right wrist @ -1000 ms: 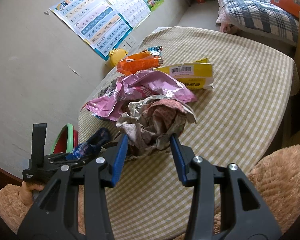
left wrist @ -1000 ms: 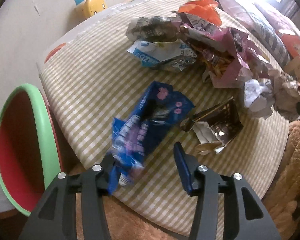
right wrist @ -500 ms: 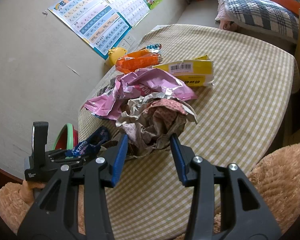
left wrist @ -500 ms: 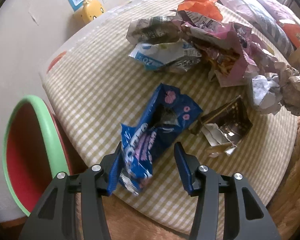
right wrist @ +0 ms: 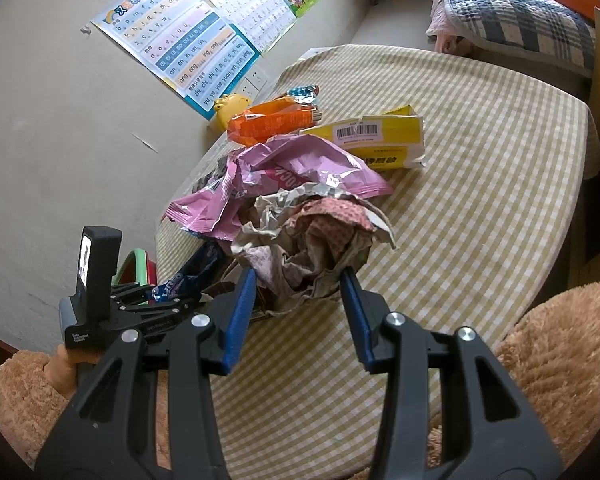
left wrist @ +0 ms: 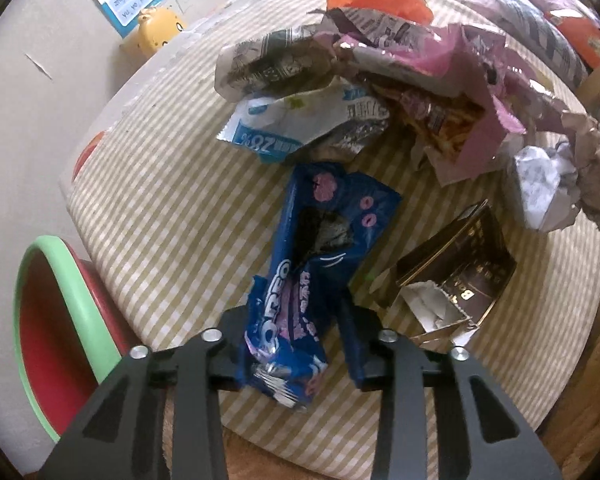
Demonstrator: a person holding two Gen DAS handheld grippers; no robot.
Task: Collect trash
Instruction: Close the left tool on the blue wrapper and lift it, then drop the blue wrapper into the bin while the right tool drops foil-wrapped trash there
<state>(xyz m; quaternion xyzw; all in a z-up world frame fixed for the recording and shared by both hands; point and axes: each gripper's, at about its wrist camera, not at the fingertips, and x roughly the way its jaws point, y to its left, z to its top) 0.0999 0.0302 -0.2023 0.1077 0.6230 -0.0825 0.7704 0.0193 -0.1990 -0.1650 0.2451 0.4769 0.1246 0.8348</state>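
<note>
A blue Oreo wrapper (left wrist: 320, 256) lies on the checked tablecloth (left wrist: 172, 200); its near end sits between the open fingers of my left gripper (left wrist: 296, 332), and I cannot tell if they touch it. The wrapper also shows in the right wrist view (right wrist: 192, 272), beside the left gripper (right wrist: 140, 308). My right gripper (right wrist: 298, 300) is open, its fingers either side of a crumpled paper wad (right wrist: 316, 240). More trash lies behind: a pink bag (right wrist: 292, 172), a yellow box (right wrist: 380, 140), an orange packet (right wrist: 272, 120), a brown torn box (left wrist: 452, 272).
A green-rimmed red bin (left wrist: 52, 320) stands by the table's left edge, below the tabletop. A yellow toy (left wrist: 156, 28) and wall posters (right wrist: 180, 52) are at the far side. A bed (right wrist: 520, 8) lies beyond the table. My fuzzy sleeve (right wrist: 556, 360) is at the near edge.
My left gripper has moved forward and right so the Oreo wrapper's near end now lies between its fingers. The right gripper has barely moved.
</note>
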